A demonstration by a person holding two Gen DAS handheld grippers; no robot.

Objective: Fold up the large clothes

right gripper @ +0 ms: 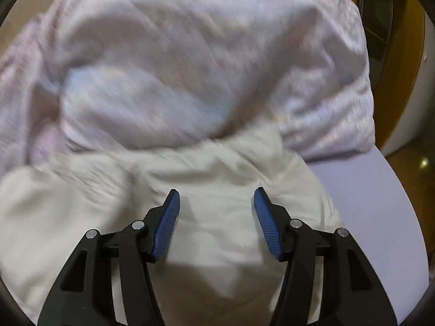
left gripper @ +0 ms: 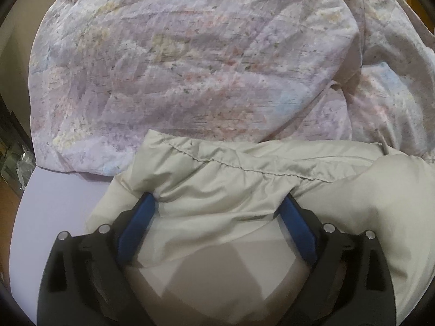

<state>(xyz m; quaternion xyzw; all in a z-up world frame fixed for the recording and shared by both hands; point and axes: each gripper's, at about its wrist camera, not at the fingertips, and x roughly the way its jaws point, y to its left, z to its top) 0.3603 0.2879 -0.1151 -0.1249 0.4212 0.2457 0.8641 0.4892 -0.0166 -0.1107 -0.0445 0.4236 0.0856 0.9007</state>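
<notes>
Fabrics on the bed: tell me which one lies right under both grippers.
The plain cream padded garment, stitched along one seam; the pastel patterned quilt is bunched behind it, beyond the fingers.

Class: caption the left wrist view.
Left gripper, jaws wide, over a cream garment beside a floral quilt.

Floral quilt (left gripper: 190, 62) – lavender sheet (left gripper: 62, 206); wooden floor (right gripper: 405, 168)

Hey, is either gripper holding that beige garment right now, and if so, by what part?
Neither. The right gripper is open above the beige garment. The left gripper is wide open, its fingers straddling a bunched fold without pinching it.
</notes>
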